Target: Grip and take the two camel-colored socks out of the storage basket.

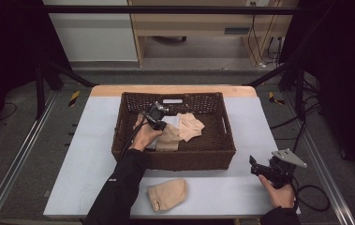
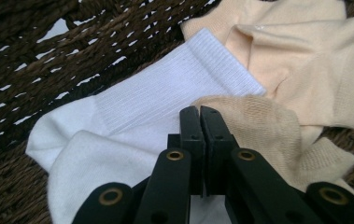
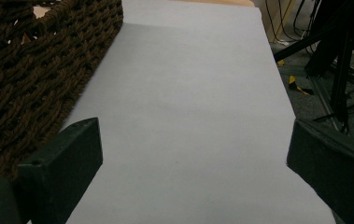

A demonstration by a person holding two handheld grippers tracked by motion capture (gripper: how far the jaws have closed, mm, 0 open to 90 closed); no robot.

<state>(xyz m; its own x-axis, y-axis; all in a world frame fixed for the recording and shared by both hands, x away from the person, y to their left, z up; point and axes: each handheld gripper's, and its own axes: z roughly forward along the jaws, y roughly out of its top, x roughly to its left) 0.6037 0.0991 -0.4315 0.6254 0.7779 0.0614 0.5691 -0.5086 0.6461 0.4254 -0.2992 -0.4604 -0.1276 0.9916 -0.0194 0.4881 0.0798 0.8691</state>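
Observation:
A dark wicker basket (image 1: 173,159) stands in the middle of the table and holds socks. In the left gripper view a white ribbed sock (image 2: 118,121) lies on the basket floor, beside a tan sock (image 2: 268,130) and a cream sock (image 2: 305,60). My left gripper (image 2: 199,112) is down in the basket (image 1: 159,123), its jaws pressed together right where the white and tan socks meet, with no cloth showing between them. My right gripper (image 1: 255,167) rests low at the table's right front, jaws wide apart (image 3: 193,163) over bare tabletop.
Another tan sock (image 1: 168,194) lies on the pale table (image 1: 91,140) in front of the basket, near the front edge. The basket's woven wall (image 3: 25,70) is just left of my right gripper. Metal rails and cables run along the floor on both sides.

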